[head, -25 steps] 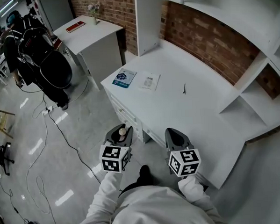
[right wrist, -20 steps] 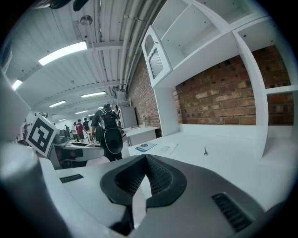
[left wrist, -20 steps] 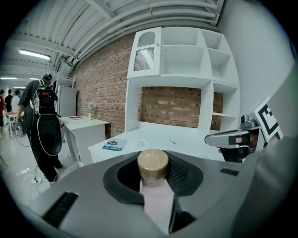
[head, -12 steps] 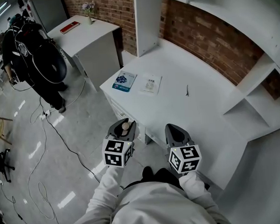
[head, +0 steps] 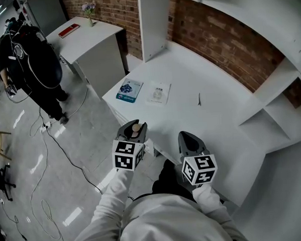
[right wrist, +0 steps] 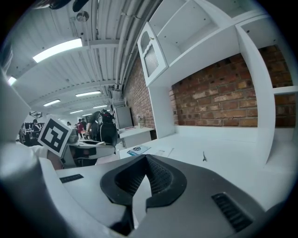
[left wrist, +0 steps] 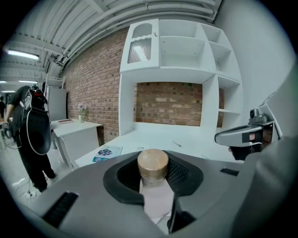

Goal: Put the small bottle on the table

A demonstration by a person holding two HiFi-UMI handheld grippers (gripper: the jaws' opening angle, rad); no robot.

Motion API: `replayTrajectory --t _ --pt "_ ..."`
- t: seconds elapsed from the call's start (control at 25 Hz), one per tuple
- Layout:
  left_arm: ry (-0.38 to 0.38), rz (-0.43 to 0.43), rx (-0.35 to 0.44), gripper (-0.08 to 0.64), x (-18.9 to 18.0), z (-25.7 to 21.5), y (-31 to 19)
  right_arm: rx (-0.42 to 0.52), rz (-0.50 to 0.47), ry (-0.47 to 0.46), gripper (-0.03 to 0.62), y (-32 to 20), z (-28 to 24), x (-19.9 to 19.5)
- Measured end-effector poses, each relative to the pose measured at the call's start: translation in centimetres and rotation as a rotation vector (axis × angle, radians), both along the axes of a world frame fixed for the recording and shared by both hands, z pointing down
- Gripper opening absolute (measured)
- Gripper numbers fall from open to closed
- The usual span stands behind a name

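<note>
A small pale bottle with a round wooden cap stands upright between the jaws of my left gripper, which is shut on it. In the head view that gripper hovers at the near-left edge of the white desk. My right gripper is beside it, over the desk's front edge. Its jaws meet at the tips and nothing is between them. Both grippers point toward the desk's brick back wall.
A blue booklet, a white leaflet and a small dark object lie on the desk. White shelving rises at its right and back. A person in black stands by a side table; cables cross the floor.
Both grippers have come closer to the desk, and the left one with the bottle now reaches its near-left edge. The jaws look the same.
</note>
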State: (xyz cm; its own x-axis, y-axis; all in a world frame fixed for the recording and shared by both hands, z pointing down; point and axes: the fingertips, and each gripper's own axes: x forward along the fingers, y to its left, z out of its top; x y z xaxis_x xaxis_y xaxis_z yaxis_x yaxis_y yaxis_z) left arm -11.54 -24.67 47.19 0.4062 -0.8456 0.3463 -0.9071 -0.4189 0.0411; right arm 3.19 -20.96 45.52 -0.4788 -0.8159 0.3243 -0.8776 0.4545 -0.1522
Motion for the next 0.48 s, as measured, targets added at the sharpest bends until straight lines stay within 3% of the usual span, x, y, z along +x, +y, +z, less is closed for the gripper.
replayTrajectory --t 0.48 --pt "-0.001 0.023 -0.033 0.124 2.8 2.4 -7.3 -0.024 0.035 -0.003 0.028 -4.1 1.0 2.0"
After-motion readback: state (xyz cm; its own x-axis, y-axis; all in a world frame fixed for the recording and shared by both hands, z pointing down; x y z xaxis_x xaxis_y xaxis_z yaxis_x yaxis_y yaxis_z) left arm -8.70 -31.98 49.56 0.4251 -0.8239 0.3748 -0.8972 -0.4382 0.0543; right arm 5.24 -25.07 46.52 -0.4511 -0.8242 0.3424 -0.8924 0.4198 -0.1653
